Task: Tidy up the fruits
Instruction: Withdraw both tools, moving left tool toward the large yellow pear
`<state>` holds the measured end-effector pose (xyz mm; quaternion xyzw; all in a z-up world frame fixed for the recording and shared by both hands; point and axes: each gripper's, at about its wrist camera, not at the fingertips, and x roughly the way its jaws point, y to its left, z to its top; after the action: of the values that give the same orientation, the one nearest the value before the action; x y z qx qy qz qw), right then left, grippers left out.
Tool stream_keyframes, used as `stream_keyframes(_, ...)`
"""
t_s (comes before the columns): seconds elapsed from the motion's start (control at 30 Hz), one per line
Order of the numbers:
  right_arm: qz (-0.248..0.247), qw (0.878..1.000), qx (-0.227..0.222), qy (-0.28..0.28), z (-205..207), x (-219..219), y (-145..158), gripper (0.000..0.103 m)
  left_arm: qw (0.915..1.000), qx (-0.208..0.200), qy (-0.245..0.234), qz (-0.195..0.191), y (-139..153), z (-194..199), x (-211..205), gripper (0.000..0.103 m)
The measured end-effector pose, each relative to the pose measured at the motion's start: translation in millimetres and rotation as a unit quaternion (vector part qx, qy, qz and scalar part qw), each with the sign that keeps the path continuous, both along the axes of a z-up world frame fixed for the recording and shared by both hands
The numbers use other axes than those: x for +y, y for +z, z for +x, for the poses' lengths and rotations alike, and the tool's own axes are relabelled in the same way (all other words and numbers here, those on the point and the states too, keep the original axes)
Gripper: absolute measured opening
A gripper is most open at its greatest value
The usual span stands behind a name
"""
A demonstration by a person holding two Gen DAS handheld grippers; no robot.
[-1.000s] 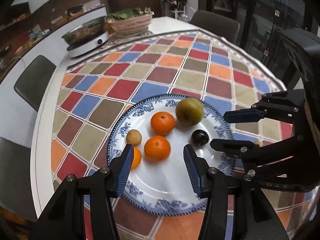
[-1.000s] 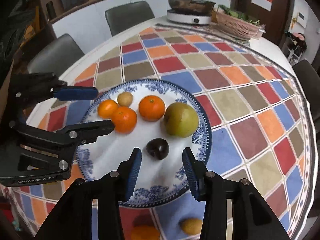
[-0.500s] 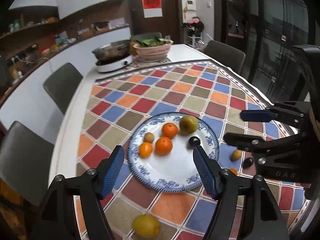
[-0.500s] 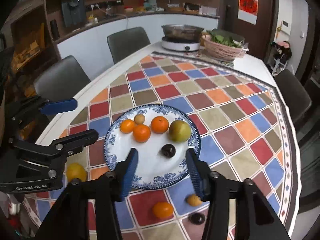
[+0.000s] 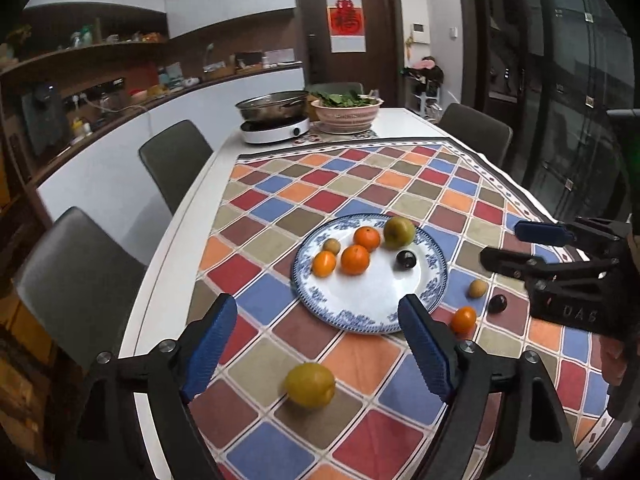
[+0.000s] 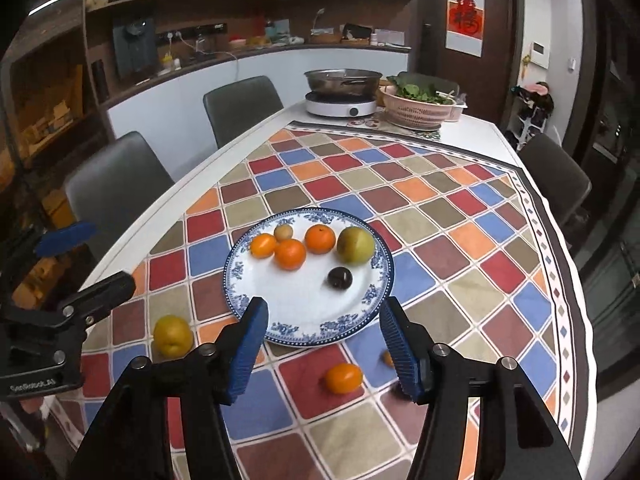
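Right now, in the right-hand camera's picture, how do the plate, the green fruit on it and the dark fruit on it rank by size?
1. Plate
2. Green fruit
3. Dark fruit
All sit together, so nearness hardly skews it.

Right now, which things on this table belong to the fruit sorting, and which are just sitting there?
Job:
- plate with six fruits
- yellow fruit off the plate
- loose orange
- small tan fruit
- dark fruit

Just there:
- pan on cooker
- basket of greens
- chairs
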<state>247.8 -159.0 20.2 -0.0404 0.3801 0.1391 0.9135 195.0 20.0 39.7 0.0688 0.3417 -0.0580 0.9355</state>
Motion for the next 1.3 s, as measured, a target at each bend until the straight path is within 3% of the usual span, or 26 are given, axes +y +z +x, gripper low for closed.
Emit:
stream_keyframes(0.57, -0.008, 0.999, -0.001, -0.052, -33, -8, -41, 0.059, 0.9965, 0.053, 0.064, -0.005, -67, -27, 14, 0.085)
stream_keyframes(0.77, -0.002, 0.998, -0.007, -0.069, -43, -13, -58, 0.059, 0.9962, 0.043, 0.068, 0.033, -81, -29, 9, 0.085)
stream_keyframes(1.3, -0.031, 0.996, 0.044, -0.069, -14, -8, -100, 0.058, 0.9943, 0.081, 0.062, 0.03, -115, 8, 14, 0.085)
